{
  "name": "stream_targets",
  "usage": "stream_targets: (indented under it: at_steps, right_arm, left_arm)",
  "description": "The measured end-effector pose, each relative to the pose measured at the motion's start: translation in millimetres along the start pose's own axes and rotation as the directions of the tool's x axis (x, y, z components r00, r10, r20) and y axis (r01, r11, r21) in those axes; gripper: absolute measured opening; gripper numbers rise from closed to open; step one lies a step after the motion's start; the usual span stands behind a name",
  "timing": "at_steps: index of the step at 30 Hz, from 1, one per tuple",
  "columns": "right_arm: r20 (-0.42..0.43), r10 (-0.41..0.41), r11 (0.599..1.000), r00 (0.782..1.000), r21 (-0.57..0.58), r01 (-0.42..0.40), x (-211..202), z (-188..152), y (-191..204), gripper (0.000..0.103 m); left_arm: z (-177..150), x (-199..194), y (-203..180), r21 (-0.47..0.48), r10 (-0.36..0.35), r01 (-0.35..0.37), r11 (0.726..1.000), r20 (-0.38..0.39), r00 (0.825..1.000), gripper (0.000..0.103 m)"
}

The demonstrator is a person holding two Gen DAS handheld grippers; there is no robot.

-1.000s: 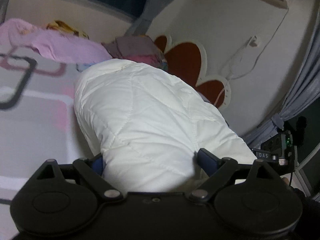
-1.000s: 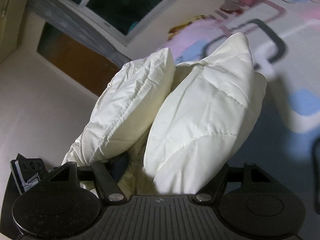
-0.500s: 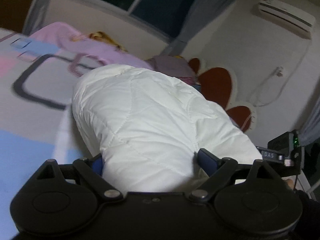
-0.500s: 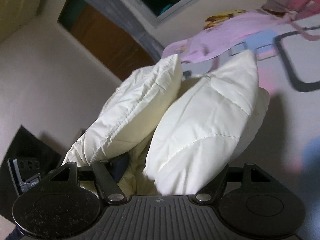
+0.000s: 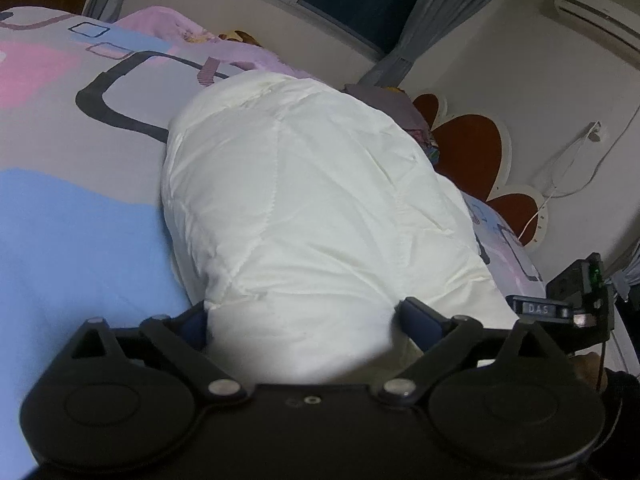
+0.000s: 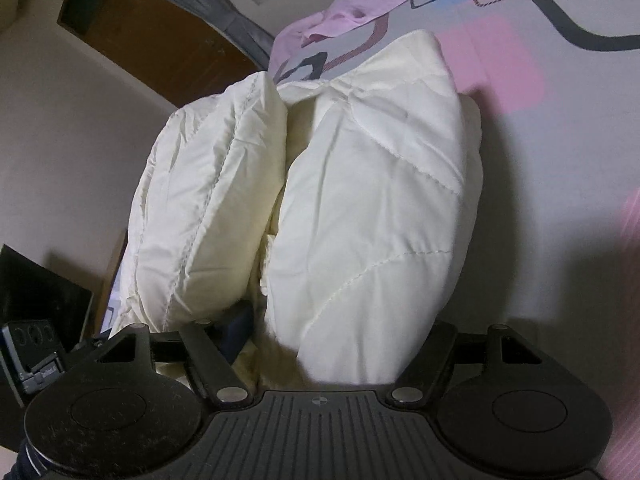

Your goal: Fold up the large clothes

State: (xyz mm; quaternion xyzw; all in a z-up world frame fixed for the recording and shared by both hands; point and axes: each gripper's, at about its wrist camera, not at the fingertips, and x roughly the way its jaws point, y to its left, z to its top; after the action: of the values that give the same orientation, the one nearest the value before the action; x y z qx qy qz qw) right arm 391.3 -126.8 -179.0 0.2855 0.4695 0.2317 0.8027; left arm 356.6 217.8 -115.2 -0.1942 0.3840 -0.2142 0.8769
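A white quilted puffer garment (image 5: 312, 208) bulges out between the fingers of my left gripper (image 5: 304, 316), which is shut on it; only the blue pads at its sides show. In the right wrist view the same garment (image 6: 360, 200) shows as two puffy folds gripped by my right gripper (image 6: 332, 332), shut on it, with its fingertips buried in the fabric. The garment hangs over a bed sheet (image 5: 60, 224) patterned in blue, pink and grey. The right gripper's body (image 5: 576, 300) shows at the right of the left wrist view.
Pink and purple clothes (image 5: 180, 40) lie at the far side of the bed by the window. A red heart-shaped headboard (image 5: 472, 148) stands against the wall with a white cable. A brown door (image 6: 152, 40) and a dark device (image 6: 36, 360) are at left.
Both grippers have swung with the garment, bringing more of the bed sheet into view. The garment sits lower, closer to the sheet. The grips have not changed.
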Motion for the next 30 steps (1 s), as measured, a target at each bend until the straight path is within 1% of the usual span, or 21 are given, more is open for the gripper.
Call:
stream_targets:
  at_steps: [2, 3, 4, 6, 7, 9, 10, 11, 12, 13, 14, 15, 17, 19, 20, 21, 23, 26, 27, 29, 30]
  right_arm:
    - [0.036, -0.035, 0.999, 0.999, -0.005, 0.036, -18.2, 5.1, 2.0, 0.070]
    - [0.061, -0.055, 0.998, 0.997, -0.013, 0.056, -30.7, 6.5, 3.1, 0.070]
    - [0.089, -0.081, 0.996, 0.993, -0.017, 0.083, -38.6, 15.1, 4.4, 0.070]
    - [0.171, -0.150, 0.986, 0.974, -0.043, 0.159, -68.1, 14.7, 11.3, 0.070]
    - [0.200, -0.162, 0.982, 0.966, -0.060, 0.177, -79.9, 16.9, 17.9, 0.070]
    - [0.231, -0.161, 0.974, 0.960, -0.121, 0.192, -87.5, 26.3, 41.8, 0.069]
    - [0.238, -0.158, 0.963, 0.958, -0.179, 0.203, -86.8, 28.5, 59.7, 0.069]
    - [0.232, -0.154, 0.950, 0.961, -0.232, 0.208, -86.5, 24.6, 77.1, 0.069]
    - [0.206, -0.148, 0.932, 0.967, -0.297, 0.207, -78.6, 24.1, 95.6, 0.069]
    - [0.190, -0.144, 0.916, 0.971, -0.345, 0.203, -78.2, 19.9, 107.5, 0.068]
    - [0.173, -0.139, 0.900, 0.975, -0.388, 0.197, -68.3, 14.4, 119.1, 0.054]
    - [0.142, -0.141, 0.889, 0.980, -0.416, 0.189, -62.2, 5.9, 125.8, 0.049]
    - [0.098, -0.160, 0.874, 0.982, -0.448, 0.187, -50.1, -15.8, 124.4, 0.044]
    - [0.066, -0.221, 0.858, 0.973, -0.461, 0.226, -32.0, -37.1, 116.7, 0.041]
    - [0.054, -0.242, 0.857, 0.969, -0.456, 0.239, -26.5, -43.3, 109.0, 0.040]
    - [0.043, -0.244, 0.868, 0.969, -0.436, 0.238, -20.6, -46.2, 101.7, 0.040]
    - [0.025, -0.235, 0.897, 0.972, -0.380, 0.227, -14.5, -43.9, 88.4, 0.040]
    - [0.021, -0.248, 0.889, 0.969, -0.393, 0.236, -17.9, -41.0, 90.7, 0.040]
    - [0.042, -0.249, 0.884, 0.968, -0.399, 0.244, -24.1, -38.3, 95.8, 0.040]
    - [0.108, -0.225, 0.880, 0.968, -0.404, 0.250, -41.2, -27.0, 107.5, 0.041]
    - [0.137, -0.213, 0.878, 0.967, -0.408, 0.251, -45.3, -21.6, 112.6, 0.041]
  left_arm:
    - [-2.6, -11.5, 0.8, 0.024, 0.025, -0.025, 0.999, 0.005, 1.000, 0.096]
    - [-1.3, -20.7, -0.2, 0.037, 0.046, -0.047, 0.998, 0.019, 0.999, 0.096]
    - [-1.2, -28.2, 0.9, 0.043, 0.065, -0.066, 0.997, 0.035, 0.997, 0.096]
    - [-0.4, -54.3, 0.1, 0.045, 0.099, -0.104, 0.994, 0.098, 0.990, 0.092]
    - [1.0, -64.7, -0.9, 0.045, 0.099, -0.105, 0.994, 0.120, 0.988, 0.090]
    - [6.7, -76.7, -8.8, 0.072, 0.056, -0.067, 0.995, 0.141, 0.988, 0.074]
    - [9.9, -76.7, -15.4, 0.095, 0.034, -0.048, 0.994, 0.136, 0.990, 0.071]
    - [12.1, -74.0, -24.4, 0.127, 0.018, -0.033, 0.991, 0.114, 0.993, 0.065]
    - [12.5, -70.6, -34.2, 0.163, 0.005, -0.020, 0.986, 0.091, 0.996, 0.060]
    - [10.6, -67.5, -43.5, 0.196, -0.004, -0.011, 0.981, 0.076, 0.997, 0.059]
    - [6.8, -63.0, -52.2, 0.222, -0.003, -0.010, 0.975, 0.061, 0.998, 0.057]
    - [2.4, -58.1, -57.2, 0.236, -0.004, -0.007, 0.972, 0.044, 0.999, 0.055]
    - [-11.3, -48.3, -64.9, 0.261, -0.005, 0.003, 0.965, 0.006, 1.000, 0.053]
    - [-25.3, -44.3, -67.5, 0.274, 0.001, 0.000, 0.962, -0.006, 1.000, 0.053]
    - [-29.4, -43.5, -67.4, 0.277, -0.002, 0.004, 0.961, -0.007, 1.000, 0.053]
    - [-32.0, -42.1, -65.6, 0.272, -0.008, 0.010, 0.962, -0.008, 1.000, 0.053]
    - [-35.9, -37.2, -58.8, 0.234, -0.015, 0.017, 0.972, -0.011, 1.000, 0.052]
    - [-31.3, -34.2, -58.9, 0.225, -0.001, 0.003, 0.974, -0.011, 1.000, 0.052]
    - [-27.7, -38.5, -61.9, 0.226, 0.001, 0.000, 0.974, -0.005, 1.000, 0.052]
    - [-20.3, -52.5, -67.2, 0.239, 0.006, -0.018, 0.971, 0.052, 0.999, 0.052]
    - [-11.3, -57.2, -67.3, 0.240, 0.023, -0.043, 0.970, 0.085, 0.996, 0.055]
